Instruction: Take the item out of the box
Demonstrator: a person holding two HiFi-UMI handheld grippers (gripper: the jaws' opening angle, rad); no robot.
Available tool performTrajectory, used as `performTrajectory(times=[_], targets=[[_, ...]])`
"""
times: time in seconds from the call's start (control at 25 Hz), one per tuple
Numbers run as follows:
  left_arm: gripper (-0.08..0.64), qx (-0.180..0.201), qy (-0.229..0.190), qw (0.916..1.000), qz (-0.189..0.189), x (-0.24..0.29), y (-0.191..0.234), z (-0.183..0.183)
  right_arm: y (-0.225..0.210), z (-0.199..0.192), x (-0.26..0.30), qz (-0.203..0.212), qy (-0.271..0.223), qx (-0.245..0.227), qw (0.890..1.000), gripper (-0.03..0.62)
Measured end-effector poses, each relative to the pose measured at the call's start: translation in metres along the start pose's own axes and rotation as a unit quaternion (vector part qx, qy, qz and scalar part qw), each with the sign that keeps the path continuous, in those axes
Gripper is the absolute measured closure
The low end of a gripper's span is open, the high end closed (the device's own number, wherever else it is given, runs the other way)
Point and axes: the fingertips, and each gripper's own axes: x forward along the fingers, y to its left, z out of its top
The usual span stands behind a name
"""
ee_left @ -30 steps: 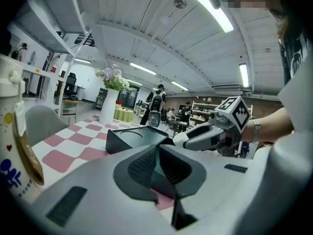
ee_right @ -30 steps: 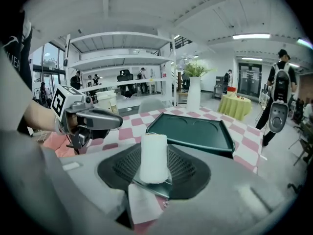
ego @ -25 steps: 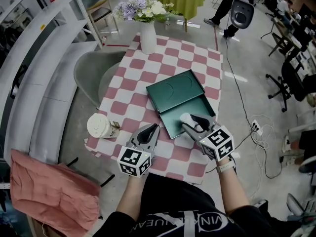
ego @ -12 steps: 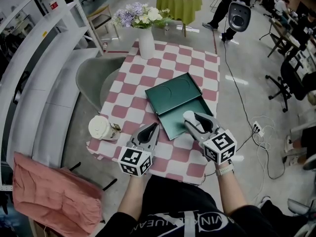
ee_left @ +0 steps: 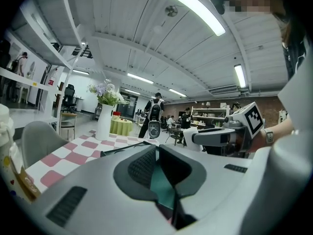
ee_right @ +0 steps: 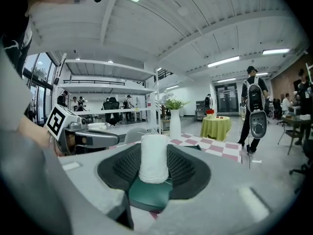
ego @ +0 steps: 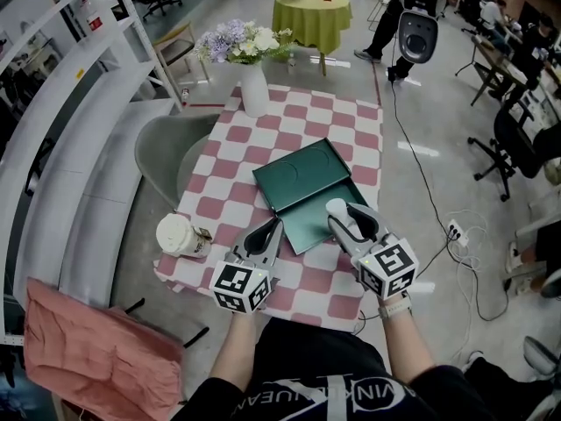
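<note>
Near the front edge of the table (ego: 230,153), the left gripper (ego: 274,228) hovers almost level, its jaws closed together on nothing. Beside it the right gripper (ego: 344,214), tipped slightly downward, clamps a white spool (ee_right: 153,156) upright between widely spread jaws. It holds the spool above the front-right part of the open green box (ego: 298,175) at the table's middle. The removal looks nearly done, as the spool seems clear of the box. Next it probably needs carrying sideways to a bare part of the table and setting down upright before release. Beyond, a flower vase (ego: 254,95) stands at the far edge.
</note>
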Motion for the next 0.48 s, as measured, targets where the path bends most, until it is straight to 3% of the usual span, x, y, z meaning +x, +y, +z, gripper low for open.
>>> performTrajectory(times=[0.48], targets=[[0.532, 0.018, -0.025, 0.9995, -0.013, 0.006, -0.016, 0.027, 0.004, 0.031, -0.015, -0.01, -0.05, -0.009, 0.999, 0.423]])
